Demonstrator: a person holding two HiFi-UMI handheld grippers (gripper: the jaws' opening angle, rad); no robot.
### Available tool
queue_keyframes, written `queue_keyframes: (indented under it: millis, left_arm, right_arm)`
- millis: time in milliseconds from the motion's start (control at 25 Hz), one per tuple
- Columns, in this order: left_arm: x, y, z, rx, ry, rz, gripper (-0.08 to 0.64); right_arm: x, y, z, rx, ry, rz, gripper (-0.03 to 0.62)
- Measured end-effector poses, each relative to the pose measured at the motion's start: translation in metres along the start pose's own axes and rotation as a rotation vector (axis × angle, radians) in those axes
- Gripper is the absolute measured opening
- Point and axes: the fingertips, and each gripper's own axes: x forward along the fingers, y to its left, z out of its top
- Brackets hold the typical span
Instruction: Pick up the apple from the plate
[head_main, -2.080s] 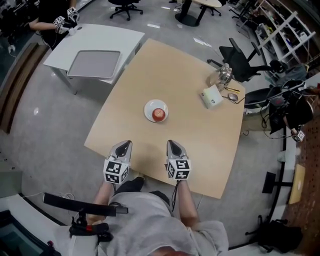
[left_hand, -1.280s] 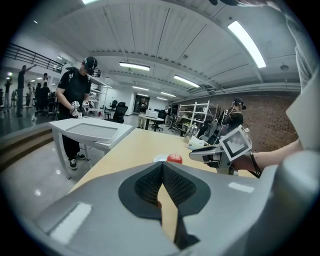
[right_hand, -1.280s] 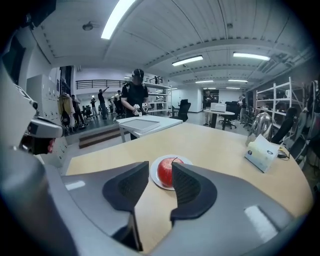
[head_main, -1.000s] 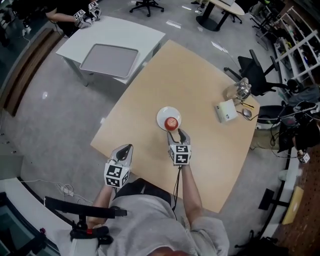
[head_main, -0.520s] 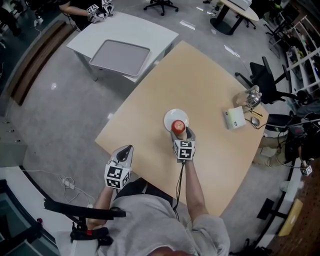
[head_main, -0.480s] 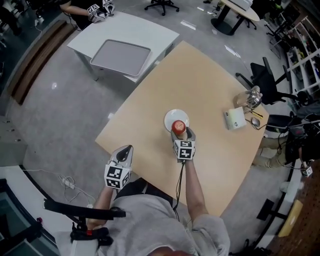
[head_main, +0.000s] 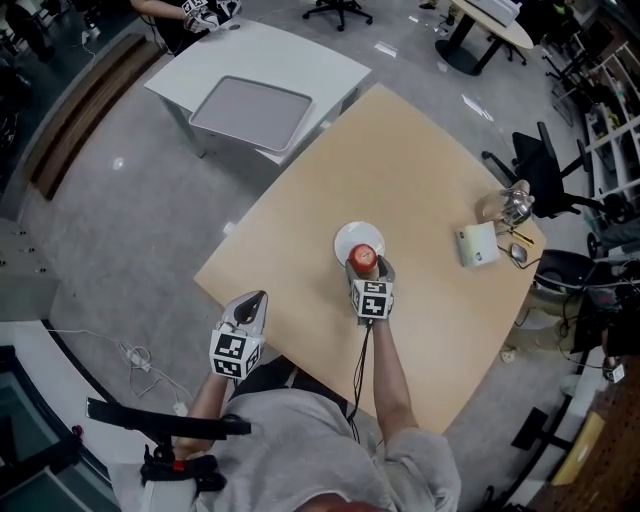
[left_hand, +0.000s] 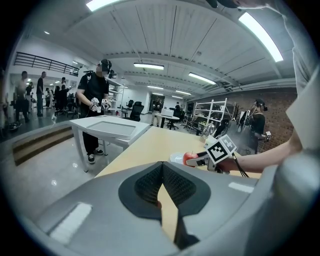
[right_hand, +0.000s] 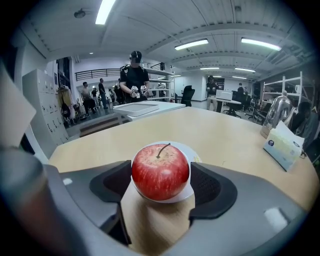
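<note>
Apple (right_hand: 160, 169) sits on plate (right_hand: 192, 151) mid-table (head_main: 420, 190), between my right gripper's (head_main: 367, 272) jaws, which have just been opening and now stand wide, pads not pressing; left gripper (left_hand: 162, 169) closed, empty. Risk: I squeeze off-centre, so the apple rolls away or the plate skids

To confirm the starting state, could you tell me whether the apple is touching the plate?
Touching: the right gripper view shows the apple resting on the plate.

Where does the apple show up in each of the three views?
Head view: apple near the centre of the picture.
Left gripper view: apple small, right of centre, just below mid-height.
Right gripper view: apple large, centre, slightly low.
Shared landmark: the white plate under it.
</note>
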Motion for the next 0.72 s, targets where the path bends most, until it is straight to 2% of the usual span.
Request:
queue_keyframes:
  millis: [720]
  left_arm:
    - [0.0041, -0.0012, -0.0065, -0.003, 0.014, 0.002, 0.018]
  right_arm:
    - [0.0037, -0.0014, 0.0002, 0.0, -0.023, 0.0, 0.368]
